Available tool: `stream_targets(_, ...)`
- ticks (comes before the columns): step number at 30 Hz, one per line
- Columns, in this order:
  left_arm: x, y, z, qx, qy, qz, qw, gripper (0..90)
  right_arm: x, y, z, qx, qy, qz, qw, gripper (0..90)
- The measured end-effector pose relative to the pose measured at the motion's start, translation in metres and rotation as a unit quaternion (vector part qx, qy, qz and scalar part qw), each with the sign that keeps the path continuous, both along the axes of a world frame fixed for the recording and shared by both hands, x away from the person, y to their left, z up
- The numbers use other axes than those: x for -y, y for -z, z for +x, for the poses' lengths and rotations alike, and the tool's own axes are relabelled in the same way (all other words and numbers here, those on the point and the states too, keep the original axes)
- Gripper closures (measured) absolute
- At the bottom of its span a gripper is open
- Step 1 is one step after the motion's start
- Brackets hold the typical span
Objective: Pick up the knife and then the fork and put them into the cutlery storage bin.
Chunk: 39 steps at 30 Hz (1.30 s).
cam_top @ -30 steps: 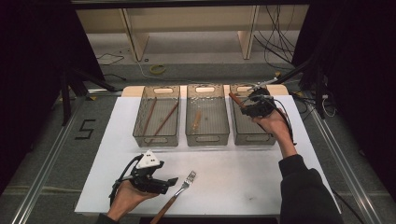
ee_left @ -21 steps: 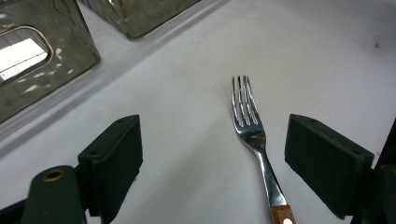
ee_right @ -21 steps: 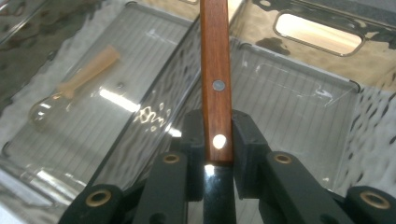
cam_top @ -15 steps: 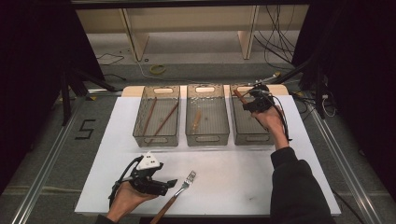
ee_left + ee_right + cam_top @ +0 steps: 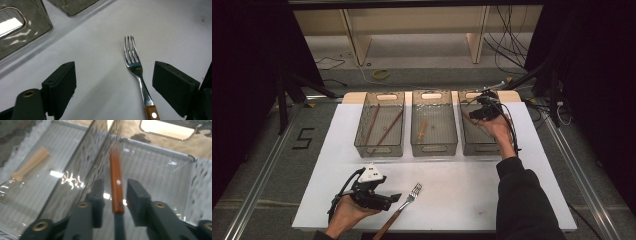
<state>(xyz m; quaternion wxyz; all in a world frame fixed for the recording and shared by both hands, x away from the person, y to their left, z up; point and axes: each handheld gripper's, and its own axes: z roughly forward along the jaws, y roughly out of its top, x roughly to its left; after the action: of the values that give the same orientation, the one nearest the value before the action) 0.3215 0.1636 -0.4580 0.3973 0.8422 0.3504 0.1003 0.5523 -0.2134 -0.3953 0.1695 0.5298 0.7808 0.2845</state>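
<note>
Sorting cutlery into the three clear bins (image 5: 381, 148) at the counter's (image 5: 462, 195) far edge: the right gripper (image 5: 113, 195), its jaws just opening, drops a wooden-handled utensil (image 5: 117, 182) into the right bin (image 5: 472, 142). Next, the left gripper (image 5: 113, 85), wide open, must close on the fork (image 5: 136, 67) lying nearer than the bins.

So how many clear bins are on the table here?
3, side by side along the far edge: the left bin, the middle bin and the right bin, partly behind the right gripper.
</note>
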Motion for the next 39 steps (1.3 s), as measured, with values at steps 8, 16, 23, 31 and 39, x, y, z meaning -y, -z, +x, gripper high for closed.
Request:
stream_targets(8, 0.0, 0.0, 0.0, -0.009, 0.001, 0.01, 0.9999, 18.5, 0.002, -0.008, -0.009, 0.012, -0.012, 0.01, 0.9998, 50.9)
stream_targets(16, 0.0, 0.0, 0.0, -0.017, 0.002, 0.021, 0.9996, 18.6, 0.0, -0.02, -0.042, 0.034, -0.06, 0.017, 0.9975, 42.3)
stream_targets(23, 0.001, 0.002, -0.003, -0.035, 0.003, 0.039, 0.9986, 19.2, 0.003, -0.02, -0.079, 0.053, -0.093, 0.017, 0.9942, 38.5)
stream_targets(31, 0.005, 0.007, -0.01, -0.061, 0.016, 0.069, 0.9956, 19.9, 0.007, -0.017, -0.12, 0.067, -0.123, 0.023, 0.9898, 37.1)
stream_targets(39, 0.009, 0.009, -0.015, -0.079, 0.025, 0.091, 0.9924, 20.3, 0.009, -0.008, -0.151, 0.072, -0.143, 0.039, 0.9864, 35.6)
